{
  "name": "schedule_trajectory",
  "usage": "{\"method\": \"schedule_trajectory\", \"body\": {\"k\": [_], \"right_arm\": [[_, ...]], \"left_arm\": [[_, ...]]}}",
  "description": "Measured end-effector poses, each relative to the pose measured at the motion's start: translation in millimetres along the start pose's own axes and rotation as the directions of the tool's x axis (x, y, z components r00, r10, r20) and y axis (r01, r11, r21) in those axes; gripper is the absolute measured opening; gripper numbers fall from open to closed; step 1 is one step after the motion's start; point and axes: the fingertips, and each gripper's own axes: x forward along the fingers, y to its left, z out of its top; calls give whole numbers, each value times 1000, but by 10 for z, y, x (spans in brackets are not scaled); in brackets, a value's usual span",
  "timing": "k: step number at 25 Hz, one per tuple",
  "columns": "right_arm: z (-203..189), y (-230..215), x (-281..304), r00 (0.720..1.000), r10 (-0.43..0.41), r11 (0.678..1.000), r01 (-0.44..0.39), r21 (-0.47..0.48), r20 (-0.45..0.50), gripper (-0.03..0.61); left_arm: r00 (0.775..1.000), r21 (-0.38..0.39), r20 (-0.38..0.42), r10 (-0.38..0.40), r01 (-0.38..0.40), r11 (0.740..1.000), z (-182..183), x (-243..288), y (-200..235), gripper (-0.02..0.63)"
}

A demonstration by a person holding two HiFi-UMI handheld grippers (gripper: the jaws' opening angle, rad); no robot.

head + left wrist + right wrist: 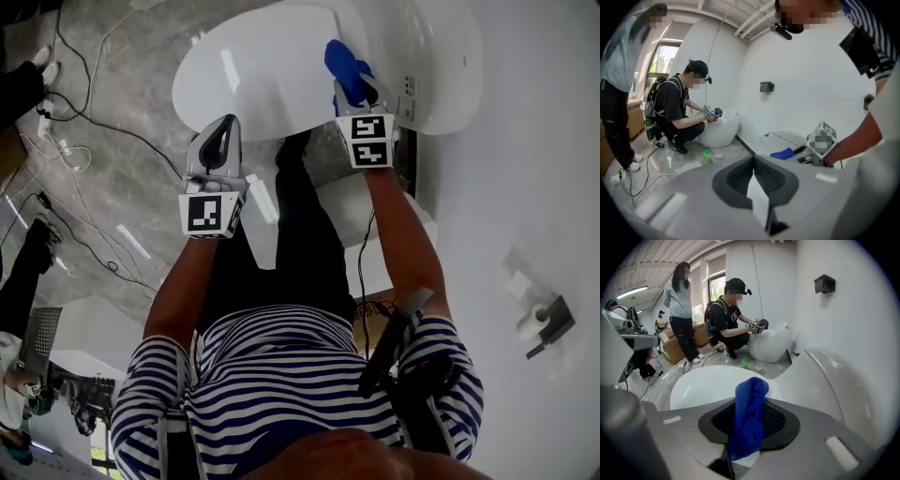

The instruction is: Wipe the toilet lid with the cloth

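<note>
The white toilet lid (262,75) lies closed at the top of the head view and fills the middle of the right gripper view (703,385). My right gripper (356,89) is shut on a blue cloth (342,58) over the lid's right rear part. In its own view, the right gripper (747,423) has the cloth (751,394) bunched upright between the jaws. My left gripper (222,129) hovers at the lid's near left edge, shut, with nothing in it (753,176). From the left gripper view, the cloth (783,153) shows beside the right gripper's marker cube (820,138).
Cables (84,122) trail over the grey marble floor at left. A white wall runs along the right with a paper holder (544,323). A crouching person (731,319) works at a second toilet (771,345); another person (682,310) stands nearby. A green bottle (744,363) sits on the floor.
</note>
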Motion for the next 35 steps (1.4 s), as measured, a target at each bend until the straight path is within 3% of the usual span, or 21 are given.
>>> {"method": "schedule_trajectory", "body": {"k": [6, 12, 23, 35], "right_arm": [[-491, -72, 417, 999, 23, 1000, -22, 6, -36, 118], [-700, 120, 724, 997, 56, 998, -56, 4, -61, 118], [-591, 455, 825, 994, 82, 997, -82, 0, -65, 118], [-343, 1473, 982, 982, 180, 981, -184, -66, -59, 118]], "left_arm": [[1000, 10, -29, 9, -8, 1000, -257, 91, -120, 3], [999, 9, -41, 30, -30, 1000, -410, 40, -21, 3], [998, -9, -34, 48, -49, 999, -438, -80, 197, 3], [996, -32, -20, 84, -84, 996, -511, -453, 634, 3]]}}
